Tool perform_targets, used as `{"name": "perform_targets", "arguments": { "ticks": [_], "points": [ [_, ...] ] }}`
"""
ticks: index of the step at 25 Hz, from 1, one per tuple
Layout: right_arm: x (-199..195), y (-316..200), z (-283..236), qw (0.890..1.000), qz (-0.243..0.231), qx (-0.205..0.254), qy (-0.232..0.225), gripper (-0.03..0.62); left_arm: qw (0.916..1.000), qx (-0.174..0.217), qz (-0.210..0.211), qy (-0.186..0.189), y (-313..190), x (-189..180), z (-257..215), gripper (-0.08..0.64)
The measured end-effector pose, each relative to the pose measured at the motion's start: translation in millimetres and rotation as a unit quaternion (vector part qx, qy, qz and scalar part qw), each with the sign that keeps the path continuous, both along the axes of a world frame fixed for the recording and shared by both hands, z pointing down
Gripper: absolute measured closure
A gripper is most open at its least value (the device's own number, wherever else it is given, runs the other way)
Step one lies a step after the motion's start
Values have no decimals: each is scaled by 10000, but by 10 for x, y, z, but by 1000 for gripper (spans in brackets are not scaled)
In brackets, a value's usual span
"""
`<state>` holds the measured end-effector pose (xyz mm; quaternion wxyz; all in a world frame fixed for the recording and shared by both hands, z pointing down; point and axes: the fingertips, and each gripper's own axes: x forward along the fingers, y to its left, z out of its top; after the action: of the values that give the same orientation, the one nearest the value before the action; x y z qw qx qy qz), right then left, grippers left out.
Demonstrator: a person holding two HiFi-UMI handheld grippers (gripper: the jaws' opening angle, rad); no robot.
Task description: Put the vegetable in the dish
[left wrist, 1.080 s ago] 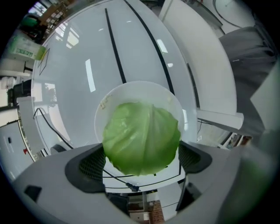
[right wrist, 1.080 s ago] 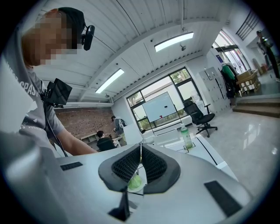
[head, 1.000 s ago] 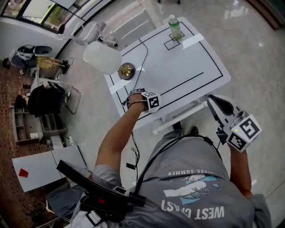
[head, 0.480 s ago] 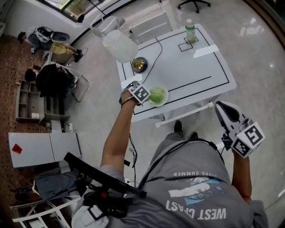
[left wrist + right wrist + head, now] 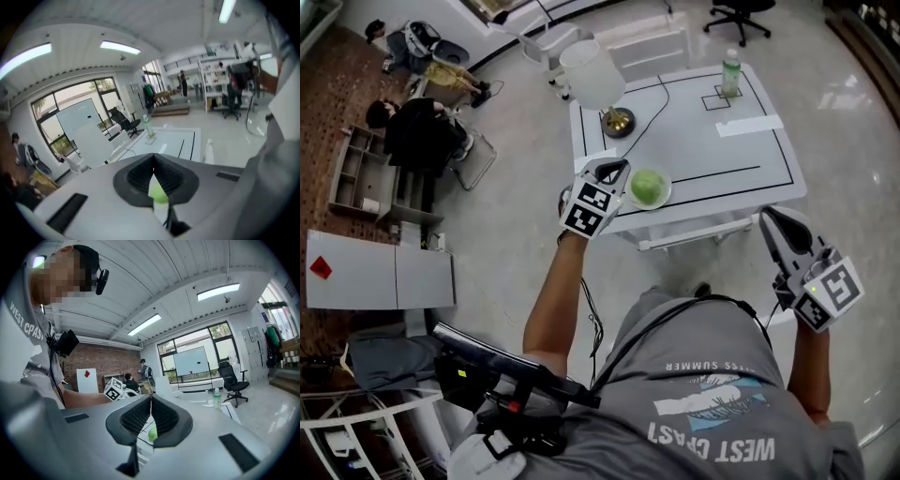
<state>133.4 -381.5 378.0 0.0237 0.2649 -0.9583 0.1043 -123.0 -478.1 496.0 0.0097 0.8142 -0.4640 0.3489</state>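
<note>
**Left claw** (image 5: pixel 622 167): your jaws have just been closing and meet on nothing, above the tabletop's (image 5: pixel 741 159) near-left corner. The vegetable (image 5: pixel 648 186) already lies in the dish (image 5: pixel 661 202) there. It is probably light, leafy and bruisable, so pinch its sides gently. **Right claw** (image 5: pixel 771 219): jaws together, empty.

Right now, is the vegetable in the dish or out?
In: the green vegetable sits inside the white dish near the table's front edge.

One vegetable (image 5: pixel 648 186), one dish (image 5: pixel 667 194), one lamp (image 5: pixel 592 75), one bottle (image 5: pixel 730 73), one table (image 5: pixel 722 150), two tools (image 5: pixel 622 166) (image 5: pixel 767 218).
</note>
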Motion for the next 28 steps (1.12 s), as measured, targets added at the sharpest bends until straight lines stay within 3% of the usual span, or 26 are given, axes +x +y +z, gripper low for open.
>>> {"name": "perform_targets", "arguments": {
  "ticks": [3, 7, 11, 13, 19, 28],
  "points": [
    [-67, 81, -147, 9996, 112, 266, 9, 584, 9914, 496, -92, 1203, 221, 27, -583, 552],
    [-270, 273, -225, 9984, 180, 529, 20, 584, 9710, 1125, 13, 2110, 624, -38, -1075, 552],
    [-665, 686, -385, 9968, 237, 758, 29, 584, 9506, 1391, 213, 2769, 1235, -316, -1385, 552],
    [-885, 976, -475, 9964, 297, 795, -39, 584, 9459, 1392, 302, 2915, 1583, -502, -1457, 552],
    [-1499, 1802, -665, 9965, 272, 765, -220, 584, 9423, 1440, 376, 2997, 2411, -1122, -1491, 552],
    [-1488, 2579, -727, 9949, 597, 817, -59, 586, 9398, 1304, 460, 3126, 3154, -1199, -1448, 552]
  ]
}}
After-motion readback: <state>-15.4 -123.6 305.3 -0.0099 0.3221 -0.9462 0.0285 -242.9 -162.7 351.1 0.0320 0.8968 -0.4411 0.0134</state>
